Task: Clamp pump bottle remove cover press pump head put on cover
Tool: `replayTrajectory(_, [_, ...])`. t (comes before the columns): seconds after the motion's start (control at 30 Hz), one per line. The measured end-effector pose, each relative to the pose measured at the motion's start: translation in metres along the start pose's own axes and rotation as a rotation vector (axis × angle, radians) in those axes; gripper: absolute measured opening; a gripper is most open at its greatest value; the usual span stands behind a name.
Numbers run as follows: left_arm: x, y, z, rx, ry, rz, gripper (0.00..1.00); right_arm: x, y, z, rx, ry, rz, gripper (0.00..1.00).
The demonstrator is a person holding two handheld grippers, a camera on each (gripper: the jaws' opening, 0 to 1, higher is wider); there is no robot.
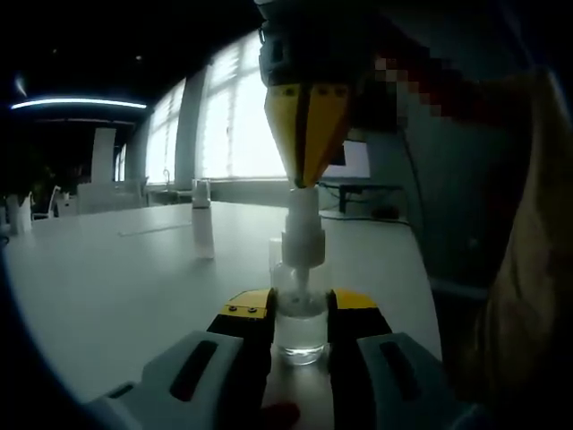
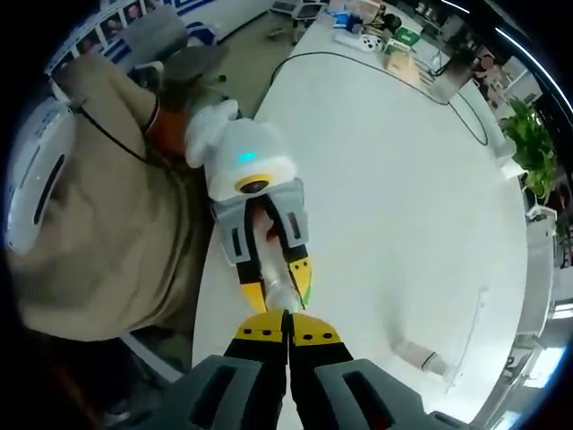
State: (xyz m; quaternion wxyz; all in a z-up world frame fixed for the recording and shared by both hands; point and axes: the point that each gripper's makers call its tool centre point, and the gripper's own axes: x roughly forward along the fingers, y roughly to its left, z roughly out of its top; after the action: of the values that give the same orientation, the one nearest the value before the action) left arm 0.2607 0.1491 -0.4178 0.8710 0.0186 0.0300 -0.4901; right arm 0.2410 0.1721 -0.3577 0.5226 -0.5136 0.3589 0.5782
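Observation:
A clear pump bottle (image 1: 300, 333) stands on the white table (image 1: 134, 287), and my left gripper (image 1: 300, 309) is shut on its body. Its white pump head (image 1: 302, 231) rises above the jaws. My right gripper (image 1: 304, 179) comes down from above, shut, with its yellow tips on top of the pump head. In the right gripper view my right gripper (image 2: 286, 330) points down at the bottle (image 2: 279, 294), which sits in the left gripper (image 2: 277, 287). The clear cover (image 1: 203, 231) rests apart on the table, off to the side (image 2: 421, 356).
A person in beige clothes (image 2: 89, 206) stands at the table's near edge (image 2: 208, 296). Small items and boxes (image 2: 376, 36) sit at the table's far end. A green plant (image 2: 528, 143) is beyond the table. A monitor (image 1: 351, 163) stands by the windows.

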Motion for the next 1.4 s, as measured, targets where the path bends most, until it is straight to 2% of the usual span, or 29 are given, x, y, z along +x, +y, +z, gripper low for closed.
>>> replayTrajectory(0.47, [0.000,-0.001,0.000,0.003,-0.001,-0.002,0.14,0.001,0.003,-0.001,0.020,0.000,0.007,0.00])
replayTrajectory(0.77, [0.001,-0.005,0.001,0.001,0.000,-0.002,0.14,0.001,0.004,-0.001,0.040,-0.026,0.006,0.00])
replayTrajectory(0.9, [0.002,-0.006,0.001,0.004,0.001,-0.004,0.14,0.010,0.005,-0.002,0.032,-0.009,0.006,0.00])
replayTrajectory(1.4, [0.002,-0.006,0.003,-0.003,0.001,-0.003,0.14,0.010,0.003,-0.003,0.050,0.012,-0.003,0.00])
